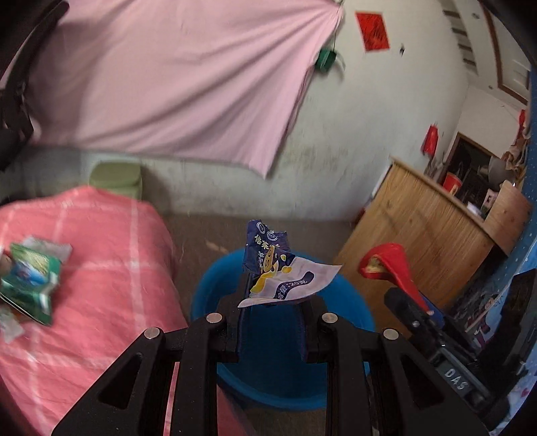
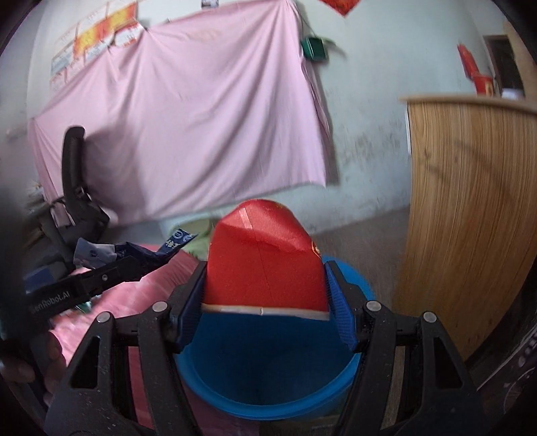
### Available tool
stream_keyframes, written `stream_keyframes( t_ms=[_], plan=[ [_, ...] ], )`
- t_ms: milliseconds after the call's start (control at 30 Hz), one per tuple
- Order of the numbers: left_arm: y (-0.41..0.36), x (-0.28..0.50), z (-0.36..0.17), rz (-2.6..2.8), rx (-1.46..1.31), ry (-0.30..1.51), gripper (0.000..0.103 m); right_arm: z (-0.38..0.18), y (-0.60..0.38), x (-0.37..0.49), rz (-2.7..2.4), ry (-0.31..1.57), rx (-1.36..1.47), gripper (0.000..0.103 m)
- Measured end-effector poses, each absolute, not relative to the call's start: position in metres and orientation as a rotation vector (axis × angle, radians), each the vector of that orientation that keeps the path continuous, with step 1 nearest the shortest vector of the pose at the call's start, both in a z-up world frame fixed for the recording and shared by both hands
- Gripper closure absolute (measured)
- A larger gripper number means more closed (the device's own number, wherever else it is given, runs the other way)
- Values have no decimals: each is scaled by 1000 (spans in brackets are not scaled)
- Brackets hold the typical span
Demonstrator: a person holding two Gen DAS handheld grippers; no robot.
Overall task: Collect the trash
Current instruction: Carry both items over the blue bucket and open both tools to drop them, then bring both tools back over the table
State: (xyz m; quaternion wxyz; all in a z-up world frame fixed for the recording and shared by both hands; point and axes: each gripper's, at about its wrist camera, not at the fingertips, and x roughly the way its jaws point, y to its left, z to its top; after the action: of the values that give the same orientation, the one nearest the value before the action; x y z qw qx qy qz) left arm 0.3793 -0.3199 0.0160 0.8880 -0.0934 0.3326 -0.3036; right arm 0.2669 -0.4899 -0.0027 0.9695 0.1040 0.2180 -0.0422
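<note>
The left gripper (image 1: 272, 288) clamped a blue snack wrapper (image 1: 275, 268) above the blue bin (image 1: 201, 295). The right gripper (image 2: 265, 295) gripped a red carton (image 2: 265, 261) over the bin's near rim. Premature release risked the light wrapper drifting onto the bed (image 1: 100, 268).

We're in a lived-in home bedroom. A bed (image 1: 84, 268) with a pink checked cover fills the left side, a green pillow (image 1: 115, 177) at its far edge. A pink sheet (image 1: 167, 84) hangs across the worn, pale wall (image 1: 352, 151), red paper decorations (image 1: 372, 30) stuck above. A wood-grain cabinet (image 1: 419, 234) stands right, a blue plastic bin (image 1: 349, 302) on the bare floor (image 1: 201, 231) beside the bed.
</note>
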Motion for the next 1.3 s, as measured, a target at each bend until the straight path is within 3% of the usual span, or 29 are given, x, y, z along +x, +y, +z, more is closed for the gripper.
stream_keyframes(
  t_ms=[233,300,433,600,733,833,900,967,1033,1300],
  plan=[
    [-323,393,-6,-630,-212,875,83,-39,-492,278,-84,545,284,21],
    [-322,393,-5,-619,-202,884,82,-43,-493,279,-85,558,289,21],
    [-316,387,0,-607,-203,887,68,-41,-494,277,-92,555,293,21],
    [-310,371,13,-593,-182,843,67,-21,-493,264,-110,514,281,18],
    [-292,353,30,-580,-179,754,49,4,-485,252,-119,460,264,12],
    [-272,335,49,-557,-167,662,42,24,-473,241,-120,411,248,6],
    [-259,324,58,-529,-156,622,32,38,-465,232,-124,371,238,1],
    [-241,313,67,-489,-165,576,14,50,-455,224,-127,334,230,0],
    [-217,299,74,-444,-200,506,8,60,-444,216,-125,303,220,0],
    [-142,257,93,-292,-183,338,3,84,-389,194,-98,188,165,0]
  ],
)
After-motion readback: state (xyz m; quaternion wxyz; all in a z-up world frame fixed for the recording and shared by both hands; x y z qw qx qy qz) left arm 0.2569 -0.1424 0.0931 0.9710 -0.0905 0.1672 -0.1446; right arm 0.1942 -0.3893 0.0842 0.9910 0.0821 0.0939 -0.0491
